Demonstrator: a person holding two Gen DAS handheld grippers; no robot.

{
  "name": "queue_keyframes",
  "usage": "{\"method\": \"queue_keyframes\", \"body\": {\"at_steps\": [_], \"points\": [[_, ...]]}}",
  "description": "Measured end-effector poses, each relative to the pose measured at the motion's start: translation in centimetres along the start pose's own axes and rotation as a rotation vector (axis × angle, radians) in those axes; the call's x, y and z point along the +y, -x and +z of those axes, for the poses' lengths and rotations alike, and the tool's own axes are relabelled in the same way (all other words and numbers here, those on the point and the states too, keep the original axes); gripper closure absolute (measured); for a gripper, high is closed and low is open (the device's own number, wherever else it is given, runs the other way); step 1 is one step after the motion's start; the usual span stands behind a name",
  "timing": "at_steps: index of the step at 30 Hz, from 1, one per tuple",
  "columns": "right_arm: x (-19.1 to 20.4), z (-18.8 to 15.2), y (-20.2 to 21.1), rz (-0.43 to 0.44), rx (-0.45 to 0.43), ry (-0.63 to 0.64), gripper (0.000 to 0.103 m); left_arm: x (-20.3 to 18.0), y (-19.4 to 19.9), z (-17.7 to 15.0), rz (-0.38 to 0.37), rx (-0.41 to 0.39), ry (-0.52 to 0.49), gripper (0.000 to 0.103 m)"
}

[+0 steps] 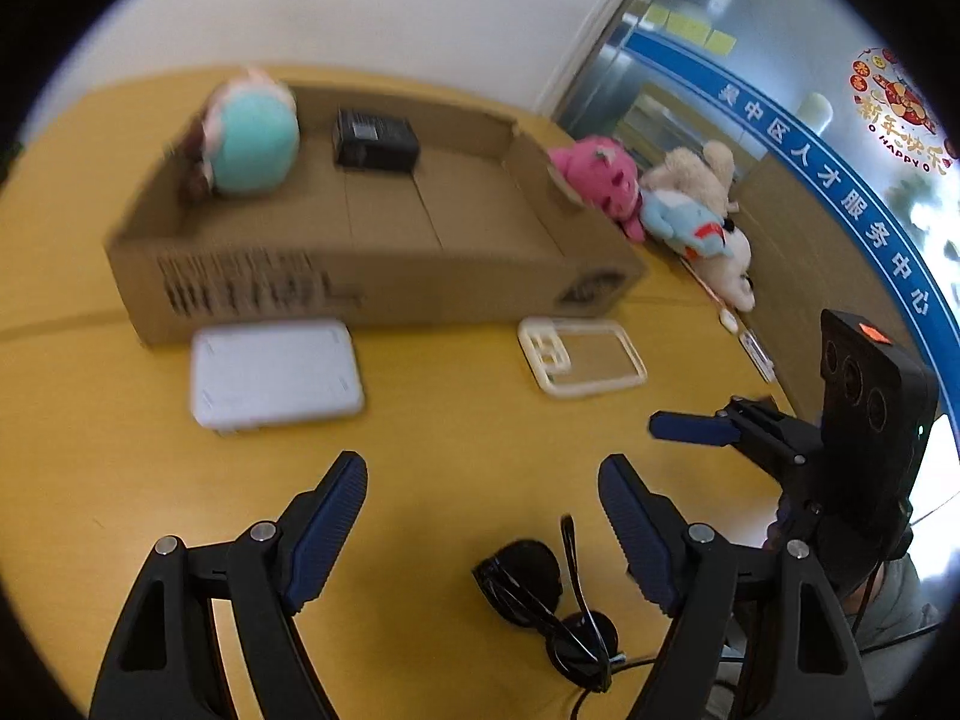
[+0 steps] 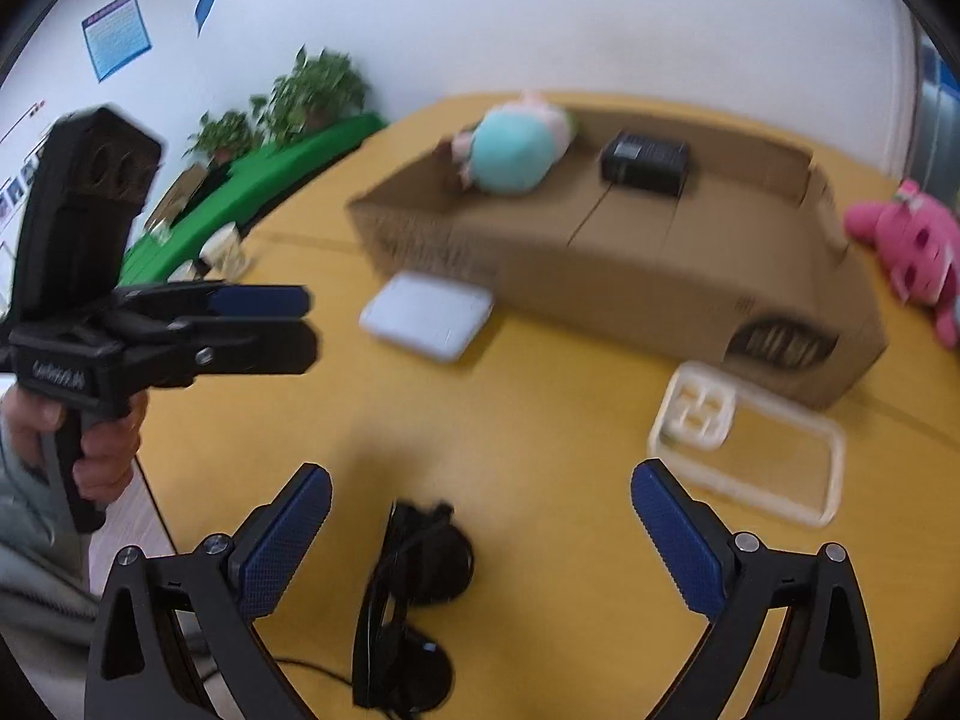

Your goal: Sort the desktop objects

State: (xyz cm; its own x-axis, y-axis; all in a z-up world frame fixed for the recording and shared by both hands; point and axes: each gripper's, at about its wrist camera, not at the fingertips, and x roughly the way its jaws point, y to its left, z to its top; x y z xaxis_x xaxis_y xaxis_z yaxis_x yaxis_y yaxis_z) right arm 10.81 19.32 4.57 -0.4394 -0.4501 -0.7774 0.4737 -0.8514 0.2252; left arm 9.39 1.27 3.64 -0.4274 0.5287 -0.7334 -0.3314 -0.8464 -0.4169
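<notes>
A cardboard box [image 1: 384, 276] [image 2: 660, 294] lies open on the yellow table and holds a teal plush [image 1: 252, 141] [image 2: 516, 147] and a black device [image 1: 375, 141] [image 2: 645, 163]. A white flat case [image 1: 276, 375] [image 2: 429, 315] and a cream phone case [image 1: 582, 354] [image 2: 750, 444] lie in front of the box. Black sunglasses [image 1: 546, 606] [image 2: 408, 606] lie near both grippers. My left gripper [image 1: 483, 480] [image 2: 309, 324] is open and empty above the table. My right gripper [image 2: 480, 492] is open and empty over the sunglasses; in the left wrist view one blue finger [image 1: 696, 427] shows at the right.
A pink plush [image 1: 600, 177] [image 2: 912, 246], a blue plush [image 1: 690, 222] and a beige plush [image 1: 699, 174] lie right of the box by a glass wall. Potted plants [image 2: 300, 102] on a green surface stand beyond the table's left edge.
</notes>
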Motion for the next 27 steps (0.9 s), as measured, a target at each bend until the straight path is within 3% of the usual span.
{"method": "queue_keyframes", "body": {"at_steps": [8, 10, 12, 14, 21, 27], "points": [[2.2, -5.8, -1.7, 0.197, 0.149, 0.017, 0.024, 0.0, -3.2, -3.5, -0.038, 0.131, 0.026, 0.024], [2.8, -6.7, -2.6, 0.212, 0.19, 0.021, 0.035, 0.0, -3.6, -4.1, -0.039, 0.145, 0.032, 0.024], [2.9, -7.1, -3.6, 0.213, 0.224, 0.016, 0.058, 0.0, -3.9, -4.5, -0.038, 0.154, 0.032, 0.025], [2.8, -7.4, -4.4, 0.219, 0.242, 0.007, 0.065, 0.2, -4.3, -4.8, -0.036, 0.164, 0.038, 0.029], [2.1, -6.8, -5.5, 0.296, 0.223, -0.044, 0.068, 1.6, -5.2, -5.0, -0.03, 0.183, 0.087, 0.051], [-1.2, -5.2, -6.7, 0.368, 0.196, -0.156, 0.068, 2.9, -5.6, -4.8, -0.032, 0.168, 0.12, 0.056]]}}
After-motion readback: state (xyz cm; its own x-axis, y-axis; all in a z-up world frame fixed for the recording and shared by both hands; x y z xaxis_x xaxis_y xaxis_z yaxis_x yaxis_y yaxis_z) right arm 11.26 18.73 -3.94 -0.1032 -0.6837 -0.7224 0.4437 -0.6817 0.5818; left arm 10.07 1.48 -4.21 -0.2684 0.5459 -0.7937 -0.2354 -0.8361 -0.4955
